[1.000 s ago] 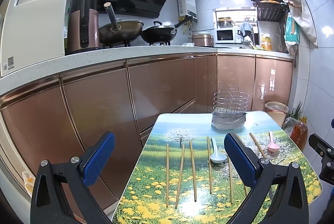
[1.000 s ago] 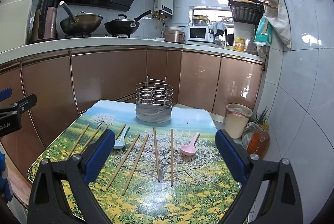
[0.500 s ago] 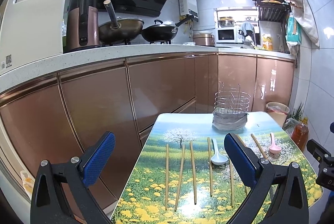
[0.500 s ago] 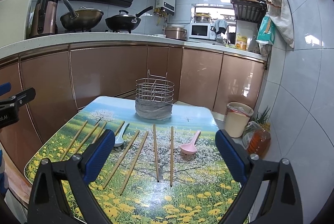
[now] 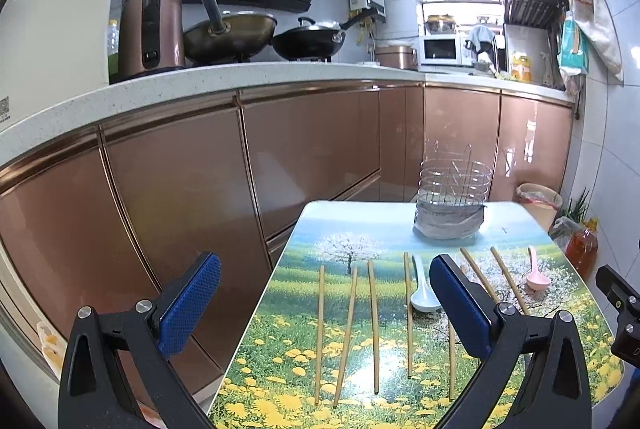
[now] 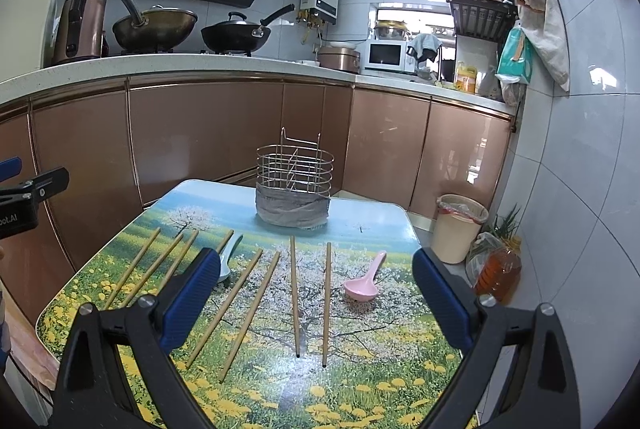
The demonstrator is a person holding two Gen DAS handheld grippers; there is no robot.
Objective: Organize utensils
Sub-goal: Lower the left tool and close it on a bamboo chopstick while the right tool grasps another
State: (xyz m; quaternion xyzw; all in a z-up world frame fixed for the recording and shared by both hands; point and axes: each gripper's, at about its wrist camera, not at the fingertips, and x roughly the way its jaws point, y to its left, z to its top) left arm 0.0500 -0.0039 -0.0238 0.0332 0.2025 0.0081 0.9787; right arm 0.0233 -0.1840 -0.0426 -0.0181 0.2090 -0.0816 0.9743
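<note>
Chopsticks and both spoons untouched before wire caddy — left gripper and right gripper have only edged closer, fingers wide apart, nothing sorted yet.

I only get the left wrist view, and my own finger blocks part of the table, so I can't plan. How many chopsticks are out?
Observer: The right wrist view shows eight chopsticks, all flat on the table.
Operator: Is the right gripper carrying anything?
Observer: No. The right gripper is open and empty above the near table edge.
Operator: Do any sticks cross where I can't see?
Observer: No. The middle pair lies side by side, uncrossed.
</note>
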